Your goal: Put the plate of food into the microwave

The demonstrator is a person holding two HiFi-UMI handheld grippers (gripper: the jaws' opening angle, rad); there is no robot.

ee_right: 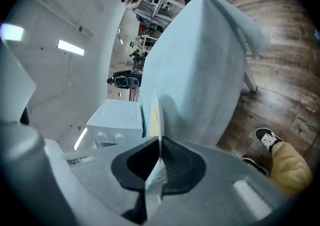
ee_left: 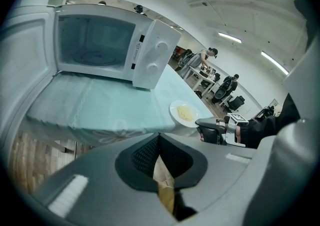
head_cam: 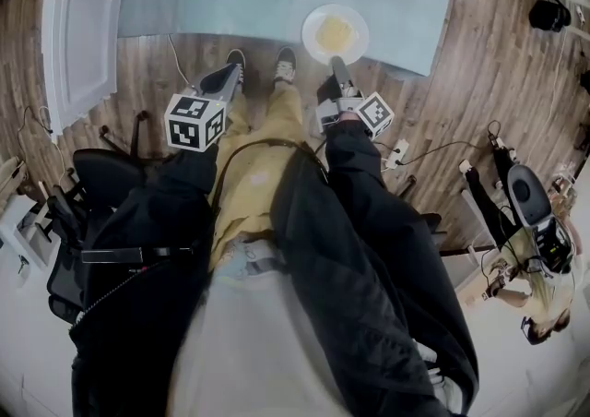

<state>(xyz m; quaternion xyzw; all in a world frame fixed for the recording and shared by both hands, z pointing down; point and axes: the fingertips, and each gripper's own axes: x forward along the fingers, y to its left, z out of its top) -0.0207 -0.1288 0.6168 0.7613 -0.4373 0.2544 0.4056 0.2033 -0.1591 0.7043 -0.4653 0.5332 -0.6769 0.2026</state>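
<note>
A white plate (head_cam: 335, 33) with yellow food lies near the front edge of the table (head_cam: 406, 0), which wears a pale blue cloth. My right gripper (head_cam: 338, 65) reaches its near rim. In the right gripper view the plate (ee_right: 155, 112) stands edge-on between the jaws, and the right gripper (ee_right: 159, 142) is shut on that rim. My left gripper (head_cam: 229, 76) hangs left of the plate, off the table, above the person's legs. Its jaws meet with nothing between them in the left gripper view (ee_left: 159, 137). The white microwave (ee_left: 100, 45) stands on the cloth with its door (ee_left: 20, 65) swung open.
The plate (ee_left: 183, 113) and the right gripper (ee_left: 216, 126) show to the right of the microwave. A black office chair (head_cam: 92, 194) stands at the left. A power strip (head_cam: 396, 152) lies on the wood floor. A person (head_cam: 544, 258) and more chairs are farther right.
</note>
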